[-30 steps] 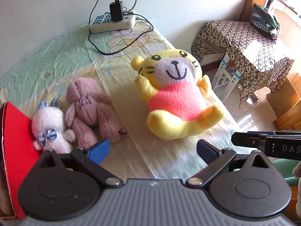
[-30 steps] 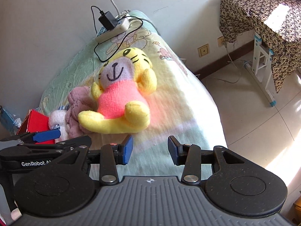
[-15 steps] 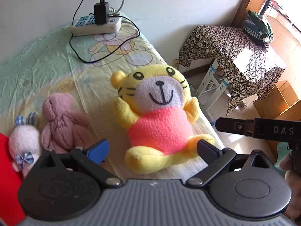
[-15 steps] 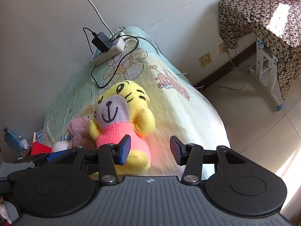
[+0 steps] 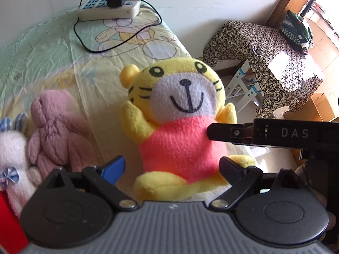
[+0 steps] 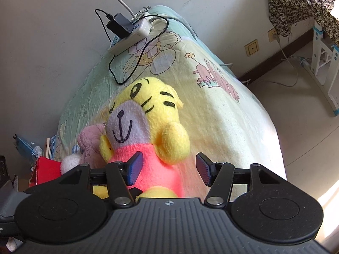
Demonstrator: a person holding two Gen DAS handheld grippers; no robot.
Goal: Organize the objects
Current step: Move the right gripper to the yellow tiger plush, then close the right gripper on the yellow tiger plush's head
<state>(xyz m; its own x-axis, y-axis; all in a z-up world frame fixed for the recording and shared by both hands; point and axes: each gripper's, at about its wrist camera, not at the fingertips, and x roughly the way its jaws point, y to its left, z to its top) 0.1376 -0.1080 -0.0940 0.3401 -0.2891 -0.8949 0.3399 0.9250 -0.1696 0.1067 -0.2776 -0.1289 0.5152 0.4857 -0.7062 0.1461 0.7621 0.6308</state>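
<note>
Black grippers, grey ribbed bodies, blue-padded fingers [image 5: 113, 168], silver screws.

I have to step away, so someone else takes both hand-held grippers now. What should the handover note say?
Left hand-held gripper: open, nothing held, jaws either side of the yellow tiger plush, having just narrowed slightly.
Right hand-held gripper: open, jaws just widened, empty, over the tiger's pink body.
Things: tiger lies face up on the bed sheet; pink plush and white bunny lie beside it, next to a red box.
Done: nothing visibly sorted.
Left: grasp the tiger, probably, then tidy the rest.

Both tongs [image 5: 171, 168] [image 6: 168, 169] agape, downward-tilted
</note>
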